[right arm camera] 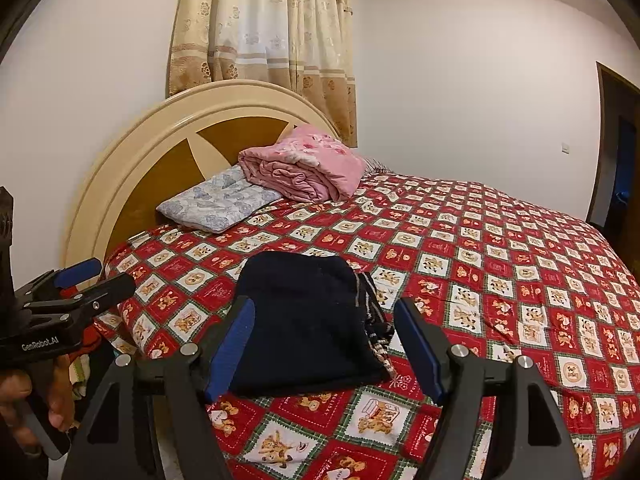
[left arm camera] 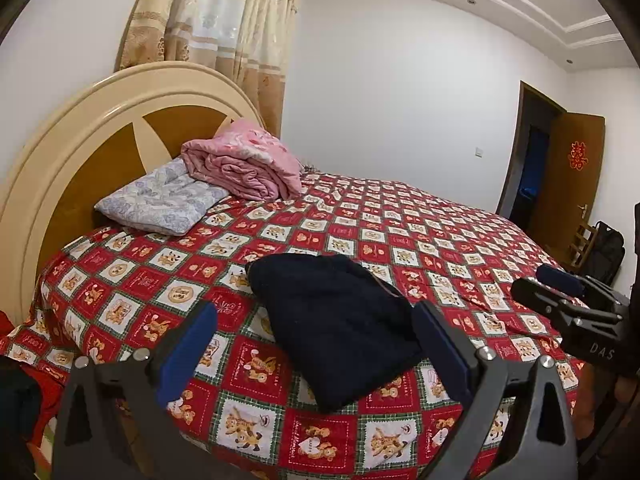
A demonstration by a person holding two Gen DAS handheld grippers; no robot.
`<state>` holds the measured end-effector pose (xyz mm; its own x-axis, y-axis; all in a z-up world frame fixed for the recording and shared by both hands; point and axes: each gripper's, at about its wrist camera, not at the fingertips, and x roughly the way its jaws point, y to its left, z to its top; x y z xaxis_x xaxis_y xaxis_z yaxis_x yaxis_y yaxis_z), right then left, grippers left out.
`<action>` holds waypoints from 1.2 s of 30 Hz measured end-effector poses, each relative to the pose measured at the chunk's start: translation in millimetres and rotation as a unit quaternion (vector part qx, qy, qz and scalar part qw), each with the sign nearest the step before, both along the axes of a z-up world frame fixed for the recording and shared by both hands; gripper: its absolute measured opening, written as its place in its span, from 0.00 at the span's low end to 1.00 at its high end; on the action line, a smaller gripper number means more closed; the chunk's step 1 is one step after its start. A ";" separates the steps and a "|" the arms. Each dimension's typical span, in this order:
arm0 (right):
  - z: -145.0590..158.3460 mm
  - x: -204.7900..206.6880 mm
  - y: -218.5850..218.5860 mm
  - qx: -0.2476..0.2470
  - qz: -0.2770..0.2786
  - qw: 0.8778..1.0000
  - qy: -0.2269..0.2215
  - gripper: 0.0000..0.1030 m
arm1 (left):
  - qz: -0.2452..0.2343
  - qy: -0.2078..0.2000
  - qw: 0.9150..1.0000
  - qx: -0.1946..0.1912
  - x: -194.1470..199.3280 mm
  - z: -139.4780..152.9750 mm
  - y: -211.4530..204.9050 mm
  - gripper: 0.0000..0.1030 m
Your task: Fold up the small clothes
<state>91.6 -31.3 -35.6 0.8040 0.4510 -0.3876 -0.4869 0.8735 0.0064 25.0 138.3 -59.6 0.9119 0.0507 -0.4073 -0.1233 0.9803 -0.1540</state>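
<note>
Folded navy garment [left arm camera: 336,328] lying flat near the front edge of the bear-print bedspread [left arm camera: 420,240], with left gripper [left arm camera: 316,344] and right gripper [right arm camera: 324,344] both spread wide, empty and clear of it, apparently because the fold is complete.

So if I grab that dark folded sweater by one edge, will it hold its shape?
Probably not. The dark sweater looks like soft knit lying in loose layers, so it would likely droop and unfold. It seems thick, so perhaps slightly heavy. On the bedspread it should drag rather than slide.
</note>
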 end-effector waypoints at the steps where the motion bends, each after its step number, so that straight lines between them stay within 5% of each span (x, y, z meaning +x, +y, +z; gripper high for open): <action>1: 0.0 -0.7 0.1 0.001 0.001 1.000 0.000 0.71 | 0.000 0.000 1.000 0.000 0.0 0.1 -0.5 0.97; 36: -4.7 -13.9 0.9 0.008 0.002 1.000 -0.020 0.71 | -0.010 0.003 1.000 0.020 5.3 1.7 -4.0 1.00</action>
<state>77.7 -30.4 -40.3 0.8167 0.4605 -0.3478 -0.4907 0.8713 0.0013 30.2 134.3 -57.8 0.9101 0.0496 -0.4115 -0.1052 0.9879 -0.1138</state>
